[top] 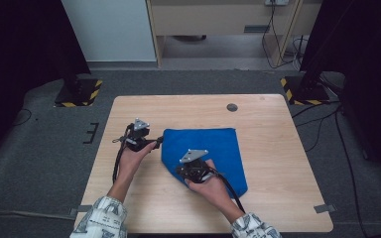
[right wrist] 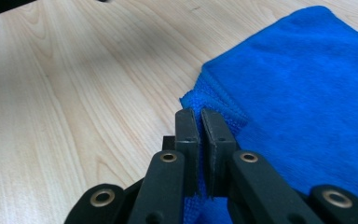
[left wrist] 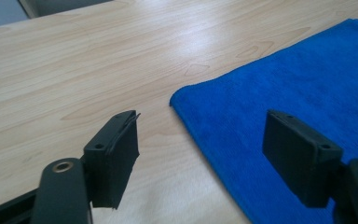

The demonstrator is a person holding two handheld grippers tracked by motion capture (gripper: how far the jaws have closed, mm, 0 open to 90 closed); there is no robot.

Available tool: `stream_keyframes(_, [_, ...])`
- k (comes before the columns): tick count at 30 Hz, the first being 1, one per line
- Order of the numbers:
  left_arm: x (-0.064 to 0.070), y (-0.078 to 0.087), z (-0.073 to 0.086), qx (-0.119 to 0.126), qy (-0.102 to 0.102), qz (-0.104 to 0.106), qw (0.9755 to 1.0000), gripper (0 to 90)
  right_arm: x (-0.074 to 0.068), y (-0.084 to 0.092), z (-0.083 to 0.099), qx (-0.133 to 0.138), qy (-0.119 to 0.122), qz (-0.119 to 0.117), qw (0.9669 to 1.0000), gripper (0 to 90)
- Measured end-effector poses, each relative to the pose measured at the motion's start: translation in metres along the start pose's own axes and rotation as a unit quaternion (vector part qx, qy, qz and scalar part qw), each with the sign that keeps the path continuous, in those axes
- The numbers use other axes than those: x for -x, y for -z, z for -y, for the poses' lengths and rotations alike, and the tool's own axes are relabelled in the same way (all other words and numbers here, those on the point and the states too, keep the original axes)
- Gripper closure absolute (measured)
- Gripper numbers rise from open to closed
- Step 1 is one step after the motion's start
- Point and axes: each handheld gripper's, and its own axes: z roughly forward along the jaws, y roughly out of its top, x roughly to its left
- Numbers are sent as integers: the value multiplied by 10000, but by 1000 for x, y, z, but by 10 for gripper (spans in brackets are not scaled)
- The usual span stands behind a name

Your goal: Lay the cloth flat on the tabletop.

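A blue cloth (top: 206, 148) lies folded on the desk (top: 273, 129), near its middle, and the work in hand appears to be folding it further. The right claw (right wrist: 199, 122) is clamped shut on the cloth's near left corner, a pinch of blue fabric bunched between the closed jaws; in the high view this claw (top: 184, 171) sits at the cloth's lower left edge. The left claw (left wrist: 200, 140) stands wide, holding nothing, its jaws straddling the cloth's far left corner (left wrist: 179, 99) without touching it; from above it (top: 155, 141) hovers just beside the cloth's upper left edge.

So the step looks like the taking of the grip: one corner is secured, the other not yet. The next move likely calls for the left claw to lower onto its corner, get one jaw under the hem and close, so that both left corners are held. Only then can the two hands lift together and carry that edge across to the right side. Care is needed to pinch every layer, or the fold will slip open.
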Motion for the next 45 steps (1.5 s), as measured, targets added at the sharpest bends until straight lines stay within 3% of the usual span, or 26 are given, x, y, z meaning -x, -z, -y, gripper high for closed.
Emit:
stream_keyframes(1, [0,0,0,0,0,0,10000,268,-1,-1,0,9,-2,-33,10000,863])
stream_keyframes(4, [-2,-22,-4,-135,68,-37,9999,300,-4,-1,0,44,-41,-77,10000,863])
stream_keyframes(8, [-3,-38,-4,-351,4,-144,9993,336,-6,0,0,51,-25,-129,9999,864])
stream_keyframes(10, [-4,-46,-2,-335,14,-187,9993,411,-8,1,-1,78,4,-153,9999,864])
stream_keyframes(12, [-8,-53,1,-246,170,-224,9993,429,-10,4,0,99,26,-222,9997,864])
stream_keyframes(13, [-10,-58,3,-200,359,-262,9988,432,-10,5,1,107,29,-236,9997,864])
stream_keyframes(15, [-11,-62,5,-120,485,-246,9984,453,-12,6,2,150,-18,-258,9996,864])
stream_keyframes(18, [-11,-68,3,-348,303,-310,9985,443,-14,7,4,170,16,-289,9994,863])
stream_keyframes(21, [-10,-71,0,-341,347,-249,9985,435,-15,7,9,138,30,-314,9994,863])
stream_keyframes(27, [-7,-74,-2,-386,195,-254,9987,450,-15,7,11,148,15,-299,9994,861])
stream_keyframes(31, [-2,-73,-3,-445,23,-162,9989,545,-16,8,11,187,-12,-330,9993,861])
stream_keyframes(33, [-1,-74,-4,-409,92,-12,9991,696,-20,9,10,203,-6,-333,9992,862])
stream_keyframes(36, [0,-75,-4,-365,156,65,9992,793,-22,11,9,248,-19,-331,9991,863])
stream_keyframes(37, [0,-76,-4,-346,275,144,9989,856,-24,14,9,312,-65,-331,9989,863])
stream_keyframes(41, [1,-73,-6,-311,234,74,9992,868,-23,20,10,392,-122,-303,9987,864])
stream_keyframes(45, [1,-62,-16,-108,272,139,9995,867,-19,27,6,496,-207,-292,9981,865])
